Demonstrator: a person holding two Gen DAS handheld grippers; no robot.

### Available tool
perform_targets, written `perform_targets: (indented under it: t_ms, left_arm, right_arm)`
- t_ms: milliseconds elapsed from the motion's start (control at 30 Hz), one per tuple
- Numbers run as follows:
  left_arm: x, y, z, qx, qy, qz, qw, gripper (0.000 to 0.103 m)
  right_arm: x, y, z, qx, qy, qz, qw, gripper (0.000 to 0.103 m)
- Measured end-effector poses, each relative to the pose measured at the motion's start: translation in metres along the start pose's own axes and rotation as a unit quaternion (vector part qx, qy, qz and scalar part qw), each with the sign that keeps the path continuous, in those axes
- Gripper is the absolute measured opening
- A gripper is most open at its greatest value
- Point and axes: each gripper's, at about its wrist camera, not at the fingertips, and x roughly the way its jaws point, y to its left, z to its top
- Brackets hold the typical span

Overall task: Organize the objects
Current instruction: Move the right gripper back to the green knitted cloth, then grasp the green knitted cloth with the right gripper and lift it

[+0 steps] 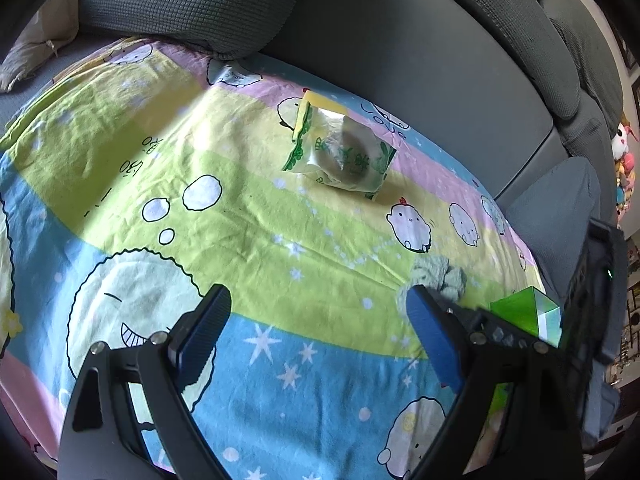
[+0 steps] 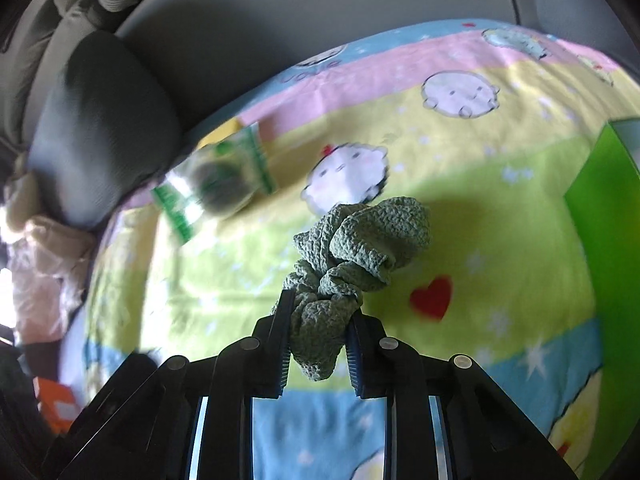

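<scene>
My right gripper (image 2: 320, 308) is shut on a sage-green scrunchie (image 2: 360, 240) and holds it above the cartoon-print sheet (image 2: 500, 208). The scrunchie also shows in the left wrist view (image 1: 438, 276), behind my right finger. My left gripper (image 1: 320, 308) is open and empty over the sheet (image 1: 180, 128). A clear snack packet with green print (image 1: 344, 152) lies on the sheet beyond it, with a yellow card (image 1: 320, 102) at its far end. The packet shows blurred in the right wrist view (image 2: 216, 184). A green box (image 2: 608, 220) stands at the right edge; it also shows in the left wrist view (image 1: 524, 310).
Grey sofa back (image 1: 400, 60) and cushions (image 1: 180, 0) run behind the sheet. A dark cushion (image 2: 104, 120) lies left of the packet. A beige cloth (image 2: 44, 248) and an orange object (image 2: 56, 408) sit at the far left. Plush toys (image 1: 624, 160) hang at far right.
</scene>
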Motion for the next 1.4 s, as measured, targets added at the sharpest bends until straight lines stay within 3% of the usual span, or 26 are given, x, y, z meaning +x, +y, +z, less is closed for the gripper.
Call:
perform_targets:
  t_ms: [233, 300, 367, 433, 467, 567, 700, 900, 1000, 1133, 1300, 1400]
  left_arm:
    - [0.000, 0.009, 0.001, -0.020, 0.012, 0.000, 0.9997, 0.089]
    - [0.002, 0.010, 0.001, -0.023, 0.018, -0.003, 0.9996, 0.089]
    - [0.004, 0.008, 0.000, -0.022, 0.028, -0.007, 0.9993, 0.089]
    - [0.007, 0.004, -0.001, -0.014, 0.039, -0.016, 0.9990, 0.089]
    - [0.009, 0.001, -0.002, -0.012, 0.046, -0.025, 0.9986, 0.089]
    - [0.015, -0.006, -0.006, -0.005, 0.066, -0.033, 0.9973, 0.089]
    - [0.026, -0.016, -0.012, 0.020, 0.093, -0.036, 0.9948, 0.089]
    - [0.027, -0.029, -0.017, 0.050, 0.098, -0.061, 0.9921, 0.088]
    - [0.033, -0.037, -0.023, 0.061, 0.114, -0.079, 0.9885, 0.085]
    - [0.045, -0.047, -0.033, 0.084, 0.132, -0.050, 0.9864, 0.069]
    - [0.060, -0.053, -0.042, 0.093, 0.155, -0.043, 0.9826, 0.056]
    - [0.061, -0.061, -0.045, 0.111, 0.147, -0.036, 0.9822, 0.034]
  right_arm:
    - [-0.003, 0.014, -0.024, -0.033, 0.059, 0.017, 0.998, 0.025]
    - [-0.009, 0.011, -0.023, -0.017, 0.051, 0.002, 0.999, 0.033]
    - [-0.015, 0.007, -0.021, -0.009, 0.042, -0.007, 0.999, 0.054]
    - [-0.023, 0.004, -0.020, -0.016, 0.033, -0.013, 0.999, 0.068]
    - [-0.025, 0.002, -0.019, -0.018, 0.027, -0.018, 0.999, 0.069]
    - [-0.034, -0.010, -0.015, 0.005, 0.011, -0.030, 0.999, 0.069]
    - [-0.037, -0.029, -0.010, 0.058, -0.009, -0.006, 0.998, 0.069]
    - [-0.037, -0.032, -0.001, 0.083, -0.039, 0.030, 0.995, 0.069]
    - [-0.029, -0.024, 0.004, 0.065, -0.038, 0.024, 0.997, 0.060]
    - [-0.009, -0.022, 0.002, 0.066, -0.005, 0.020, 0.998, 0.047]
    - [0.010, -0.033, 0.000, 0.076, 0.024, 0.030, 0.996, 0.041]
    - [0.008, -0.038, -0.001, 0.081, 0.021, 0.045, 0.995, 0.036]
